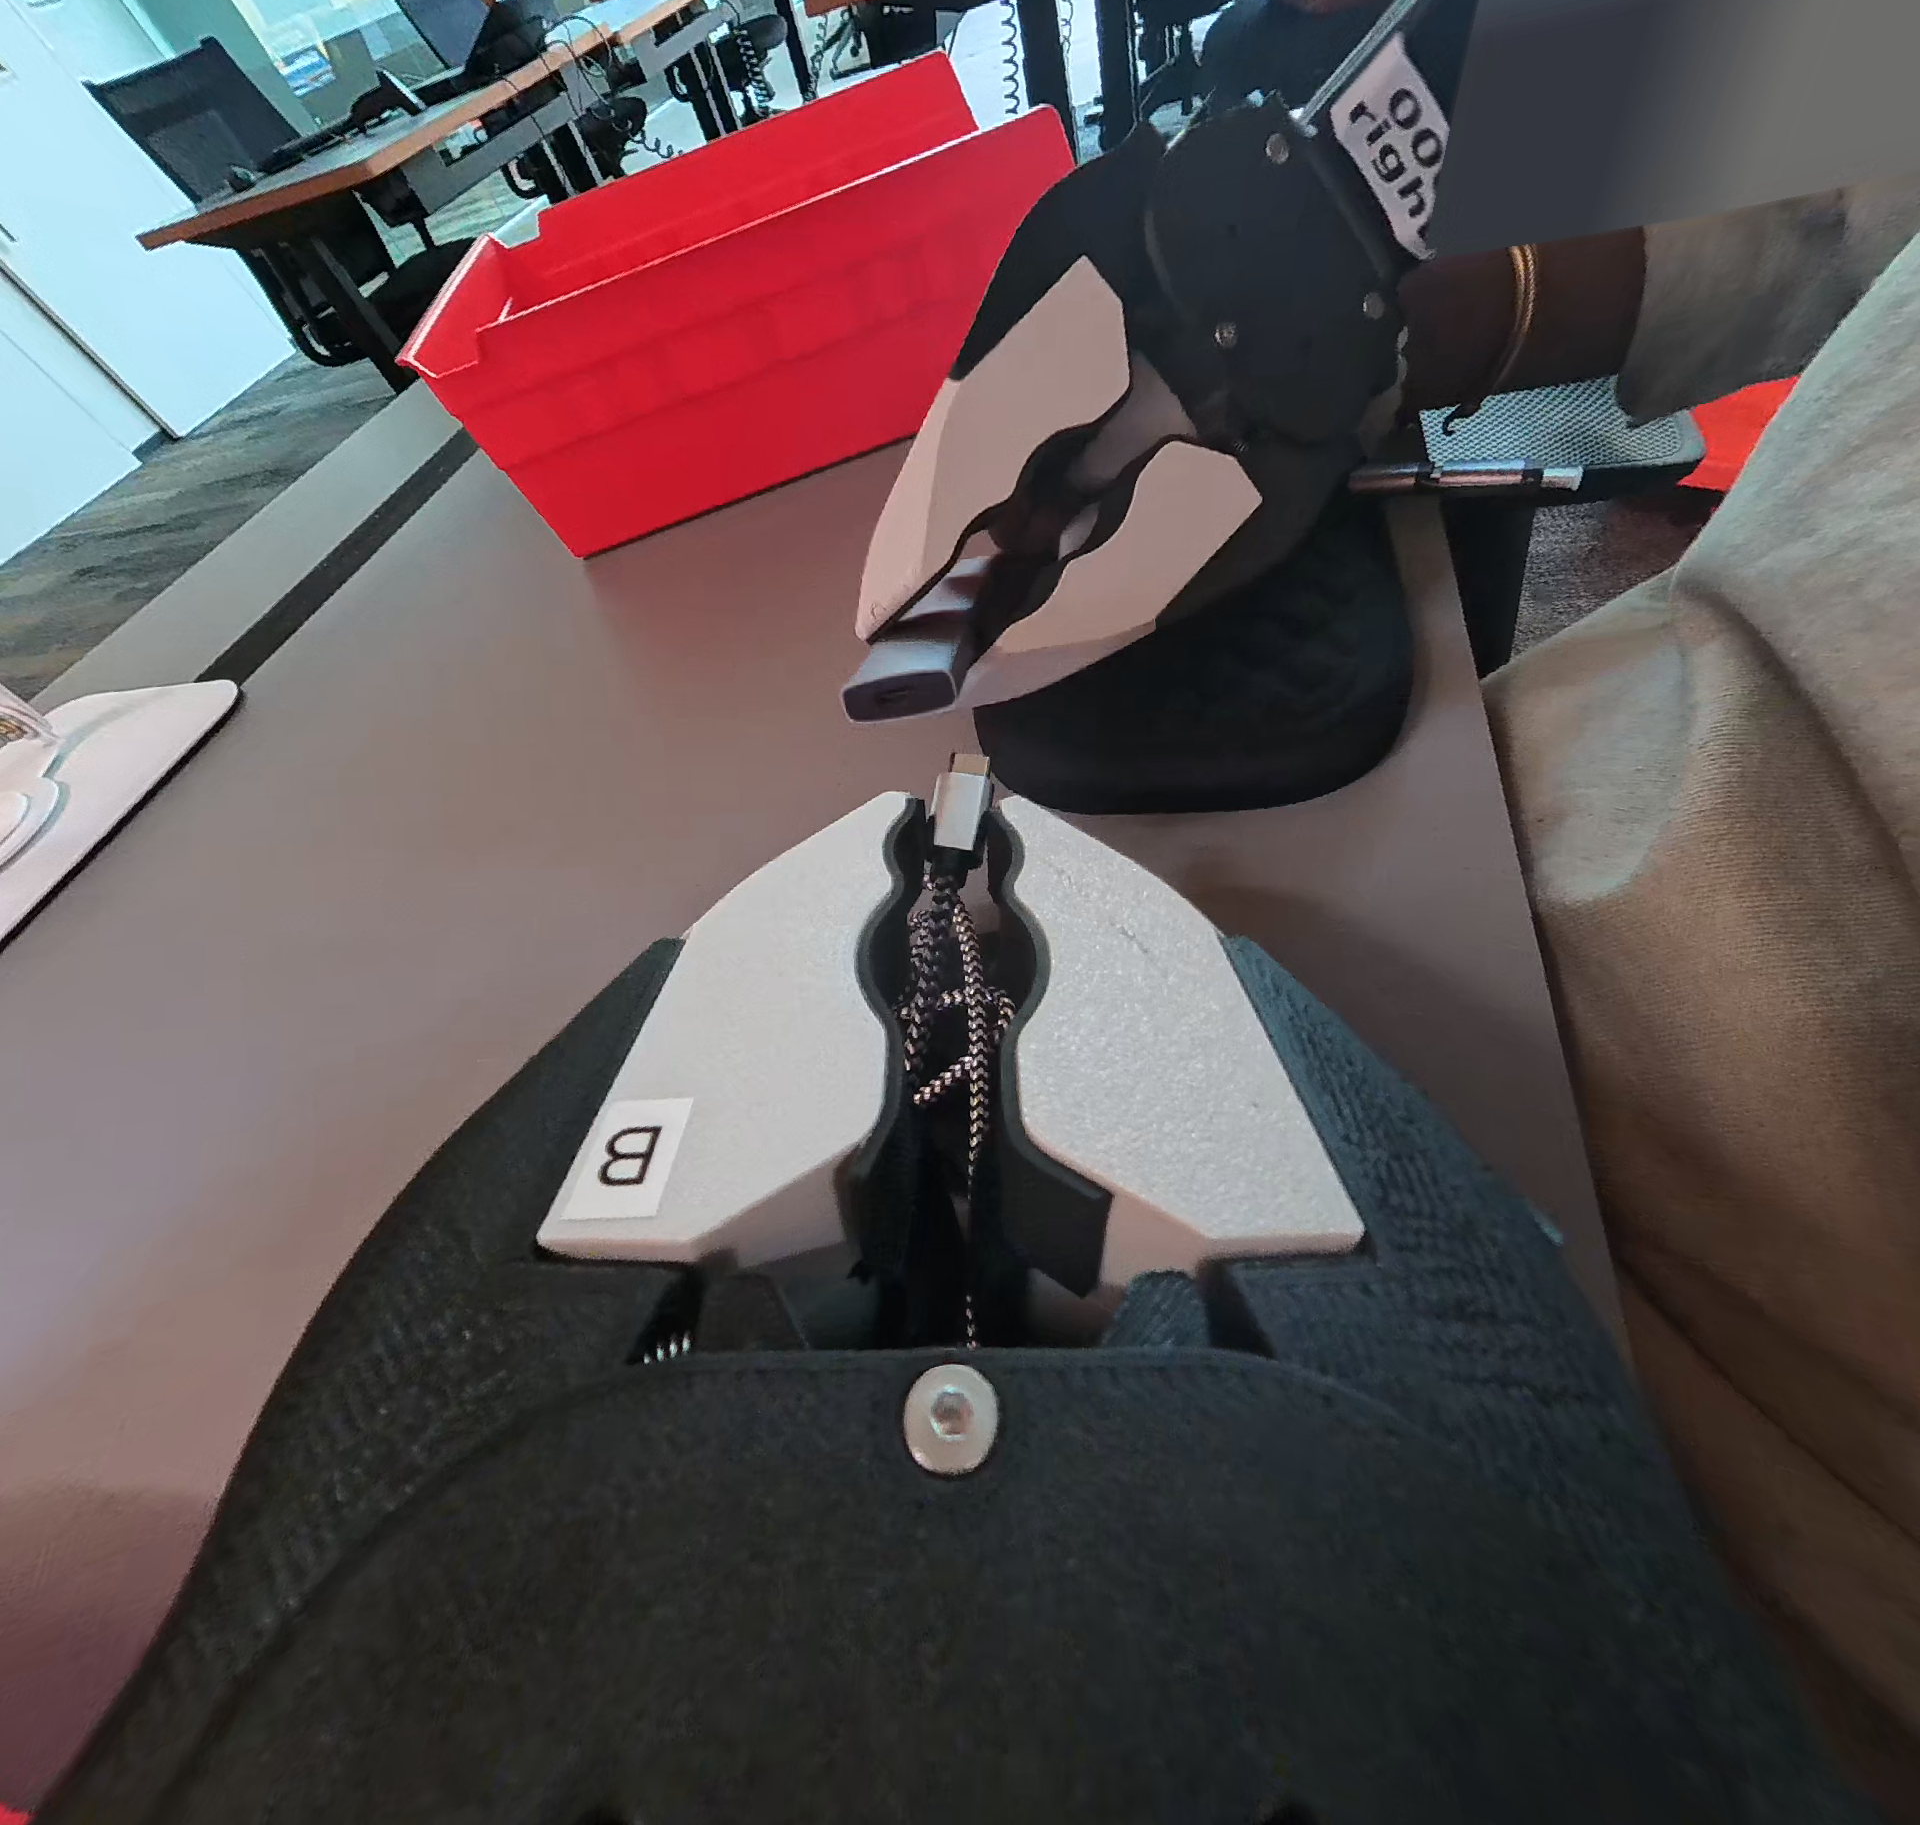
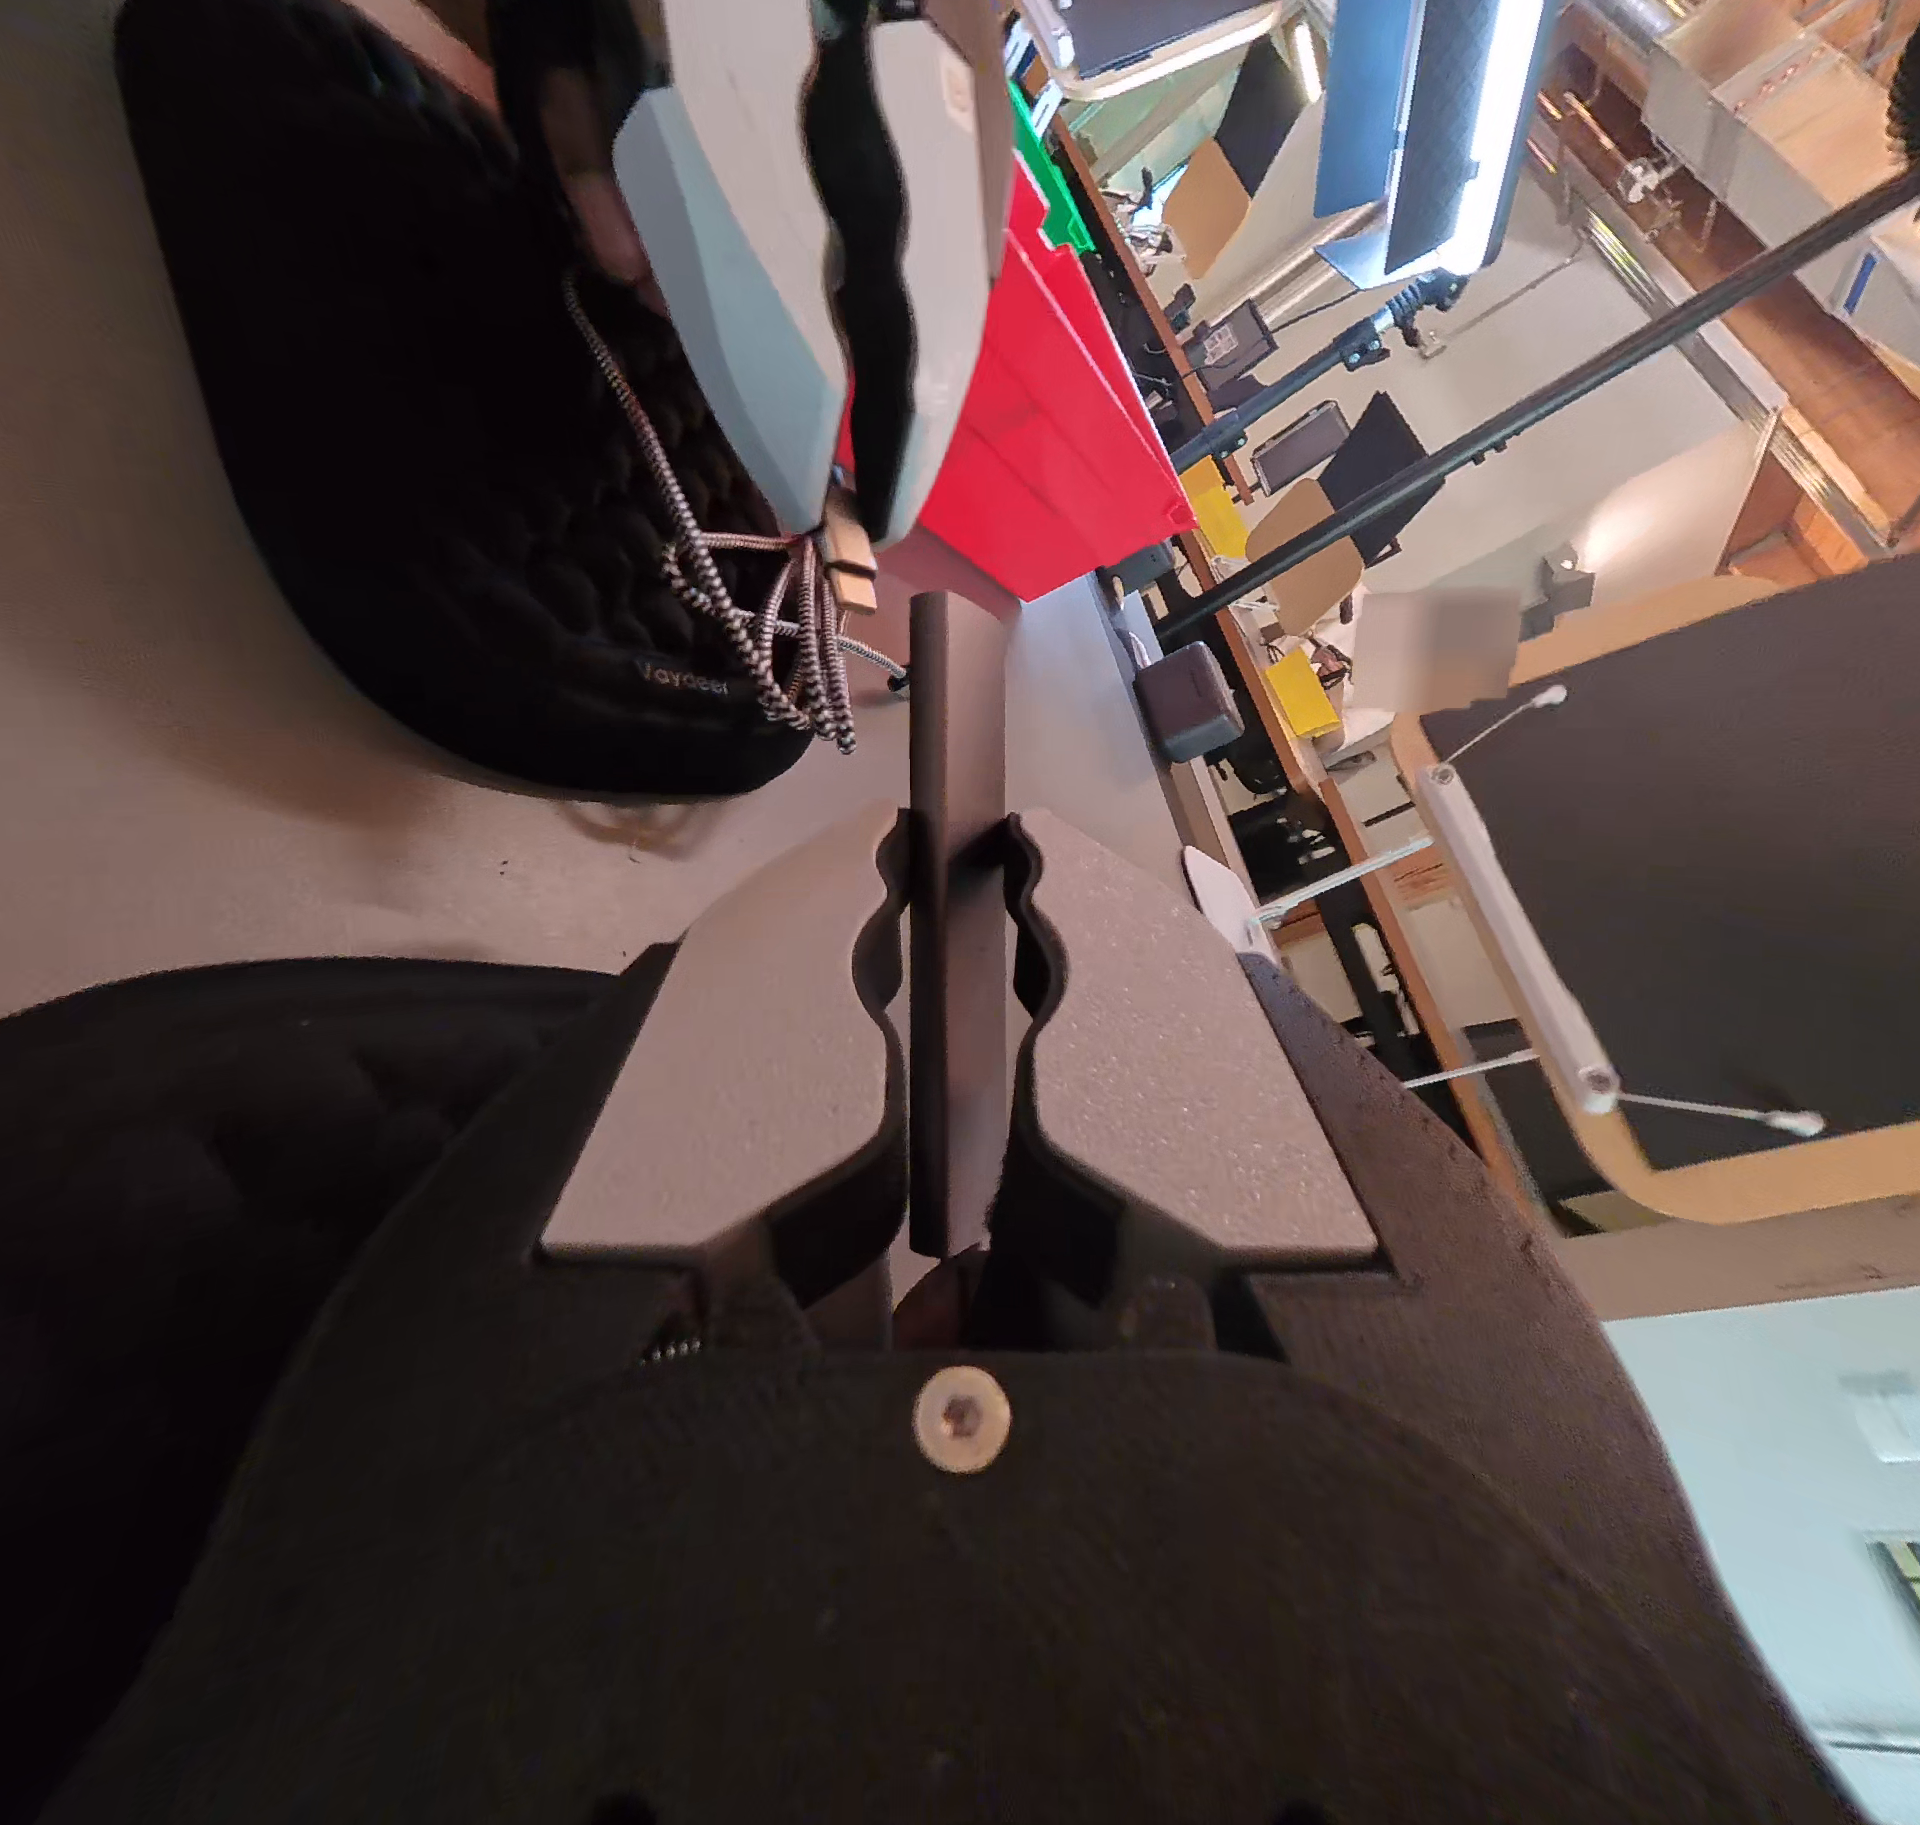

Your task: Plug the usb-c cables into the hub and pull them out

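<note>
USB-C cable [image 1: 961,809] sits pinched at its silver plug between the tips of the left gripper [image 1: 958,825] in the left wrist view, with the metal tip poking out past the fingers and the braided cord bunched in the gap behind them, its lower run lost in shadow. Just ahead, apart from the plug by a small gap, the dark hub [image 1: 902,686] is clamped in the right gripper [image 1: 940,622], its port end facing the plug; the rest of the hub is covered by the fingers. Both hover over the dark table [image 1: 468,788], near a black padded rest [image 1: 1226,715]. A red bin [image 1: 727,341] stands farther back.

From the right wrist view, the picture is turned on its side. The right gripper [image 2: 961,830] is closed on the hub [image 2: 956,944], seen edge-on as a dark slab, its far end beside the plug. The left gripper [image 2: 847,518] comes in from above, blurred, closed on the cable [image 2: 847,565], whose braided loops hang over the rest [image 2: 416,425]. The port itself cannot be made out here.
</note>
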The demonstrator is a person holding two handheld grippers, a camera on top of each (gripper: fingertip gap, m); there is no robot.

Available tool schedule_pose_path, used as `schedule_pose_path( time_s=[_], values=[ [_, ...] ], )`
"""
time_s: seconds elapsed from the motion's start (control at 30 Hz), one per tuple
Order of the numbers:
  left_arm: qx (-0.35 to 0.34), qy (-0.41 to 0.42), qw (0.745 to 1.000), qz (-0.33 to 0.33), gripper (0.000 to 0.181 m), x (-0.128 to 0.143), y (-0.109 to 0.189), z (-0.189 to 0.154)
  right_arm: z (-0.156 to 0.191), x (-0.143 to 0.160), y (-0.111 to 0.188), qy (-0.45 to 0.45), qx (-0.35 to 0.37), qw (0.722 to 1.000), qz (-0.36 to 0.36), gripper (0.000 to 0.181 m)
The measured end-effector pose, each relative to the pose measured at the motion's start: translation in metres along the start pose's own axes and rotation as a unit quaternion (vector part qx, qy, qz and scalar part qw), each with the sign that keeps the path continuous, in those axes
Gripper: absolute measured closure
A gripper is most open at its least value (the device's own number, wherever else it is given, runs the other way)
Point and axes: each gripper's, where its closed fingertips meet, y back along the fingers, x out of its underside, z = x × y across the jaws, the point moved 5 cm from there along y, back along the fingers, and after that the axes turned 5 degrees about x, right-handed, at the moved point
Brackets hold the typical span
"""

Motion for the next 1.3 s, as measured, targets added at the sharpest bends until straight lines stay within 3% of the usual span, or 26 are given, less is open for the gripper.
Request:
schedule_pose_path(
  time_s=[0.13, 0.27, 0.77, 1.0, 1.3],
  values=[
    [-0.008, 0.019, 1.000, 0.021, 0.172, 0.003, -0.003, 0.003, 0.003, -0.003, -0.007, 0.113, 0.026, 0.993, 0.023, 0.165],
    [-0.014, 0.036, 0.999, 0.029, 0.172, 0.005, -0.004, 0.007, 0.007, -0.008, -0.013, 0.154, 0.034, 0.987, 0.025, 0.166],
    [-0.023, 0.053, 0.998, 0.017, 0.172, 0.005, -0.001, 0.011, 0.002, -0.004, -0.009, 0.192, 0.056, 0.979, 0.035, 0.173],
    [-0.046, 0.122, 0.991, -0.005, 0.172, 0.005, 0.005, 0.022, -0.001, -0.007, -0.013, 0.316, 0.130, 0.938, 0.058, 0.173],
    [-0.038, 0.135, 0.990, -0.021, 0.172, 0.004, 0.008, 0.023, -0.001, -0.007, -0.015, 0.329, 0.129, 0.934, 0.055, 0.173]
  ],
)
